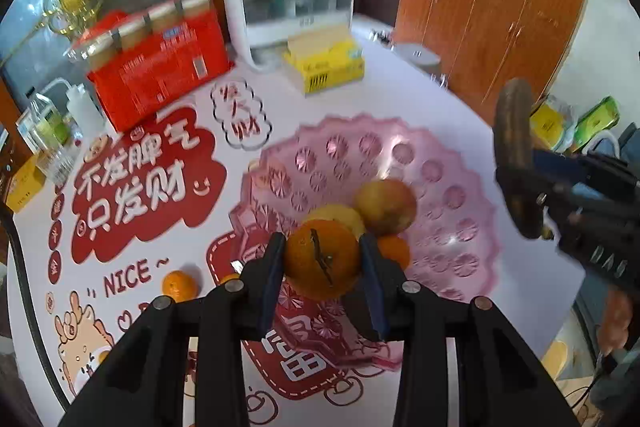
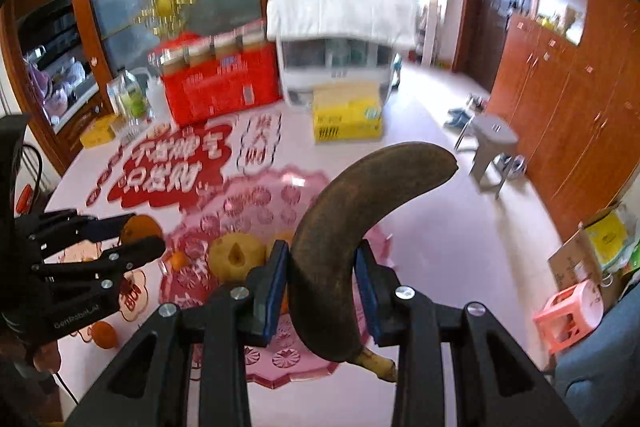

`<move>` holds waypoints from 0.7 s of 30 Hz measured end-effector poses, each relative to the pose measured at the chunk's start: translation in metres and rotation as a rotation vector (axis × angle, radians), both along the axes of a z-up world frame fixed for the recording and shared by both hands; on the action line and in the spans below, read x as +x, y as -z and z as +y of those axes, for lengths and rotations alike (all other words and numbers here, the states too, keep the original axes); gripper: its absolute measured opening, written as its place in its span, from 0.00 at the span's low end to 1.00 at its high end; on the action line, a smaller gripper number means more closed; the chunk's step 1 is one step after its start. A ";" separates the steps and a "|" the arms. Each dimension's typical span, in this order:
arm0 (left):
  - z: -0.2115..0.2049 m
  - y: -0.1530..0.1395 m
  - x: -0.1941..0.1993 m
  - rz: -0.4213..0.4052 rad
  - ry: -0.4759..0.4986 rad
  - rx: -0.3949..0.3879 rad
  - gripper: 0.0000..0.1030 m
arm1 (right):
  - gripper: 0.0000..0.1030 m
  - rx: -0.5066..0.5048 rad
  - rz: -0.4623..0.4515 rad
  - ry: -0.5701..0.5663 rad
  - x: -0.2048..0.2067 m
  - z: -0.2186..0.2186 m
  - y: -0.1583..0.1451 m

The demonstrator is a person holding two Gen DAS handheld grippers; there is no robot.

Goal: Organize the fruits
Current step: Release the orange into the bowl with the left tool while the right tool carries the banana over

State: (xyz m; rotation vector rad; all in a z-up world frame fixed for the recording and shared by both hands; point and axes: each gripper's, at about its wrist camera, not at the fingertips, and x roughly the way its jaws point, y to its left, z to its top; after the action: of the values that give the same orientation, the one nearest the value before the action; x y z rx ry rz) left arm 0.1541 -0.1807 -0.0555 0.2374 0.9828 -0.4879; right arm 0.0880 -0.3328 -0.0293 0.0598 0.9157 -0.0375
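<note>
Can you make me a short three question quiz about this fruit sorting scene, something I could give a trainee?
1. True or false: the left gripper is shut on an orange.
2. What does the right gripper hold? A) an apple B) a brown banana C) a lemon
3. Fill in: the fruit already sorted lies in a ______ plate.

Key
1. True: its blue pads press both sides of the orange, above the near edge of the plate.
2. B: the overripe banana sits between the pads, tip pointing up.
3. Pink: a clear pink scalloped plate, with an apple and other fruit inside. One small orange lies on the table beside it.
</note>
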 end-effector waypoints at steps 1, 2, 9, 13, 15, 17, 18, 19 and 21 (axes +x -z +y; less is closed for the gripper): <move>-0.001 0.008 0.004 0.016 -0.005 0.009 0.35 | 0.32 0.000 0.030 -0.002 0.006 0.002 0.014; -0.002 0.015 0.007 0.030 -0.011 0.015 0.35 | 0.33 0.003 0.064 -0.002 0.012 0.004 0.029; -0.010 0.053 0.025 0.093 -0.013 0.062 0.35 | 0.32 0.012 0.202 0.024 0.027 0.007 0.087; -0.016 0.065 0.028 0.106 -0.004 0.085 0.36 | 0.32 -0.046 0.211 -0.009 0.029 0.016 0.097; -0.018 0.066 0.028 0.094 -0.002 0.096 0.36 | 0.32 -0.064 0.219 -0.020 0.030 0.019 0.101; -0.019 0.068 0.029 0.093 0.001 0.111 0.38 | 0.33 -0.085 0.212 -0.024 0.029 0.021 0.101; -0.019 0.069 0.031 0.100 0.000 0.111 0.42 | 0.33 -0.093 0.211 -0.026 0.029 0.022 0.101; -0.018 0.070 0.032 0.109 -0.002 0.110 0.45 | 0.33 -0.099 0.212 -0.028 0.031 0.023 0.101; -0.015 0.071 0.032 0.114 -0.015 0.109 0.58 | 0.34 -0.106 0.200 -0.030 0.031 0.024 0.098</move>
State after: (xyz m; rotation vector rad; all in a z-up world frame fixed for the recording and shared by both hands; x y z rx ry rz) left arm 0.1862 -0.1953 -0.1262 0.3018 1.1230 -0.4381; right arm 0.1186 -0.3090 -0.1276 -0.0576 1.1132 -0.0649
